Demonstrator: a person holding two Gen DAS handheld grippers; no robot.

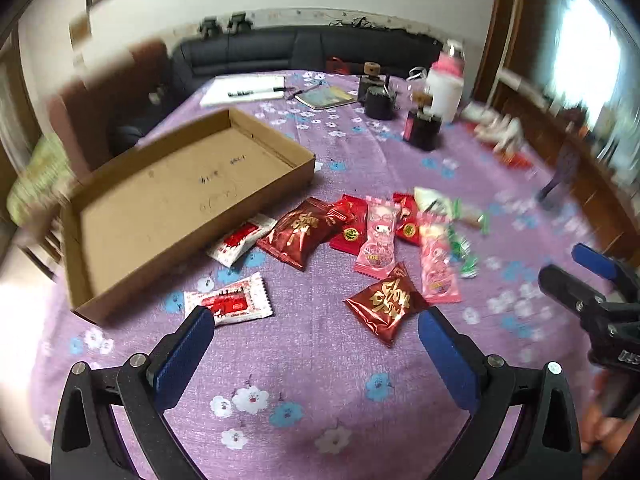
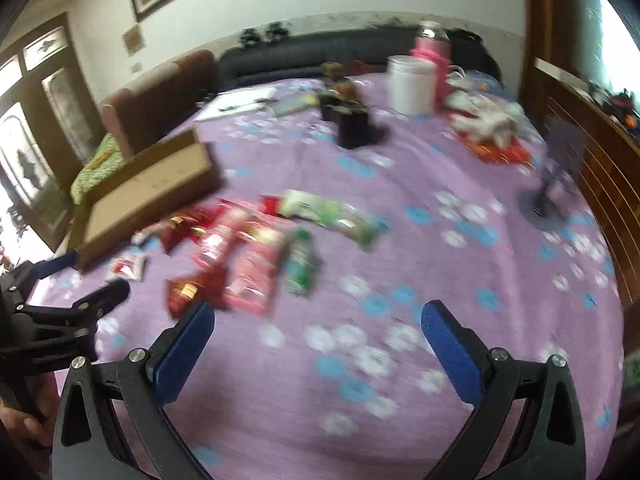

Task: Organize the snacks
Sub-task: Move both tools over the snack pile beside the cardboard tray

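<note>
Corrugated brown cardboard forms the shallow rectangular tray (image 1: 120, 216), lying empty on the purple flowered tablecloth (image 1: 304, 368). Just right of the tray lie two white-and-red sachets (image 1: 230, 298) with crimped edges, then glossy dark-red pillow packs (image 1: 298, 232), pink wrappers (image 1: 378, 240) and green ones (image 1: 466, 252), loosely heaped. The left gripper (image 1: 316, 326) hovers near the tray's corner, blue-padded jaws spread apart, empty. The right gripper (image 2: 318, 322), farther right, likewise gapes wide over bare cloth.
</note>
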